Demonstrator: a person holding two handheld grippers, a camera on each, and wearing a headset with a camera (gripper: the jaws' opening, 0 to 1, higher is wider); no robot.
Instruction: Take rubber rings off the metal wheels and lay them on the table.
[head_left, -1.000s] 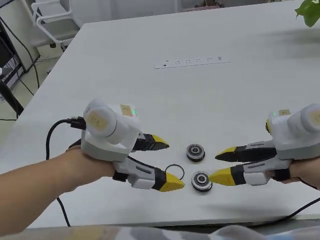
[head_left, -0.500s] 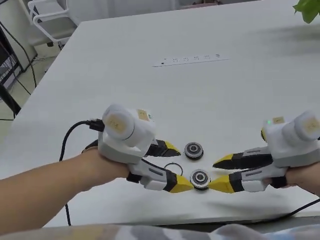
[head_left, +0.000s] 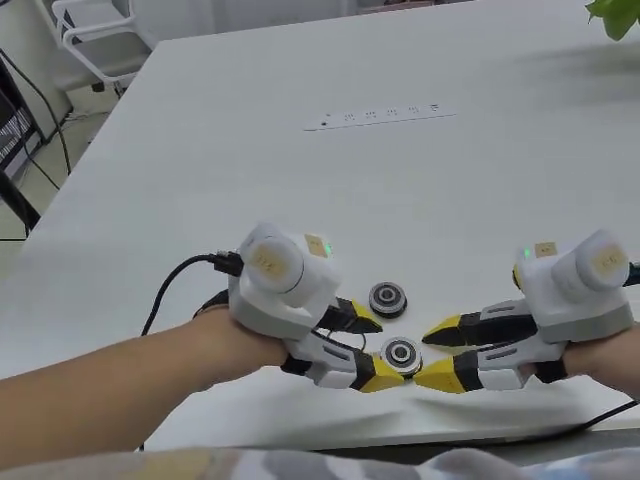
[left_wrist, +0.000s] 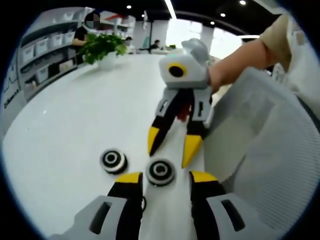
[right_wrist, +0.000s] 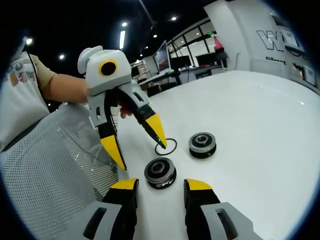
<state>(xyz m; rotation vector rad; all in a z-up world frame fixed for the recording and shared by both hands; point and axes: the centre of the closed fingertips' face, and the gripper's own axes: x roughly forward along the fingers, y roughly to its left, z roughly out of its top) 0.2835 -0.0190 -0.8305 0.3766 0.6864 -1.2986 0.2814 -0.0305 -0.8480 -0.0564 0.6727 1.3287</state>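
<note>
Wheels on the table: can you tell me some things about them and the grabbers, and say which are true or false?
1. The near wheel and the far wheel both sit on the table. True.
2. The left gripper is shut on the near wheel. False: its jaws stand open.
3. A loose rubber ring lies on the table. True.
4. The right gripper is lifting the far wheel. False: it is open and points at the near wheel.

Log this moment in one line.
left gripper: open, at near wheel | right gripper: open, opposite side | far wheel: free | ring: loose on table
</note>
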